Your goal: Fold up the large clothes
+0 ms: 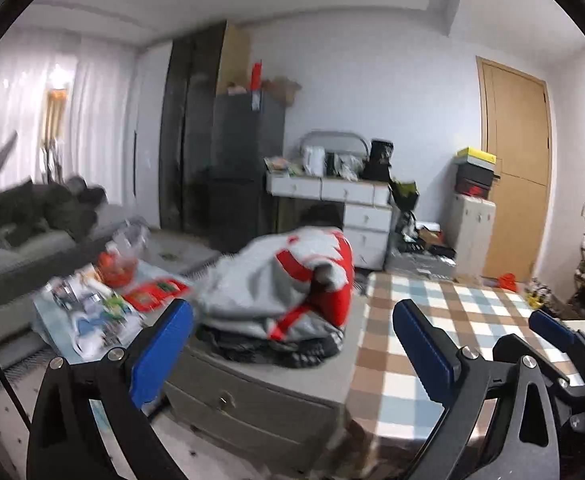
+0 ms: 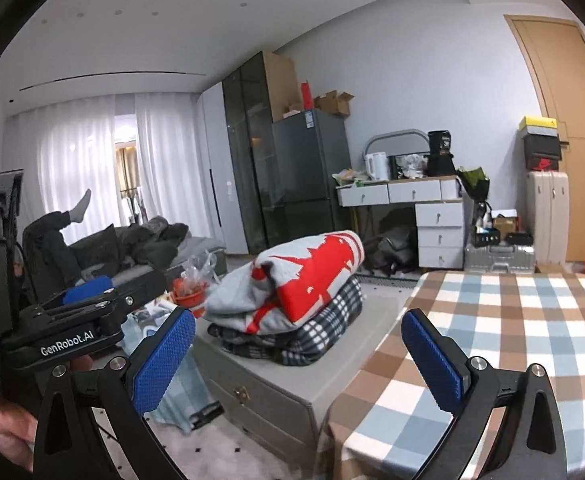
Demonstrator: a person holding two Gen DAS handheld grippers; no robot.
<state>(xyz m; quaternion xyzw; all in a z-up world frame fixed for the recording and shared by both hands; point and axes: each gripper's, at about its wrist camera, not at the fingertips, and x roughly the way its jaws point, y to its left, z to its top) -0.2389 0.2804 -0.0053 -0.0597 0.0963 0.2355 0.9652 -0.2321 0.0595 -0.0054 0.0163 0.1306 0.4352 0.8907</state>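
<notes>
Ahead, a grey and red sweatshirt (image 2: 292,280) lies folded into a bundle on top of a black and white plaid garment (image 2: 312,340), and both sit on a low grey cabinet (image 2: 268,396) with a drawer in its front. Just right of the cabinet stands a tabletop (image 2: 512,340) covered in a brown, blue and white checked cloth, bare in the part that shows. The left gripper (image 1: 292,344) has its 2 blue-padded fingers spread wide with nothing between them, well short of the clothes. The right gripper (image 2: 298,356) is spread just as wide and equally empty; in the left wrist view it shows at the right edge over the checked cloth. Left of the cabinet a low surface holds snack packets (image 1: 152,294) and a clear bag (image 2: 196,280).
</notes>
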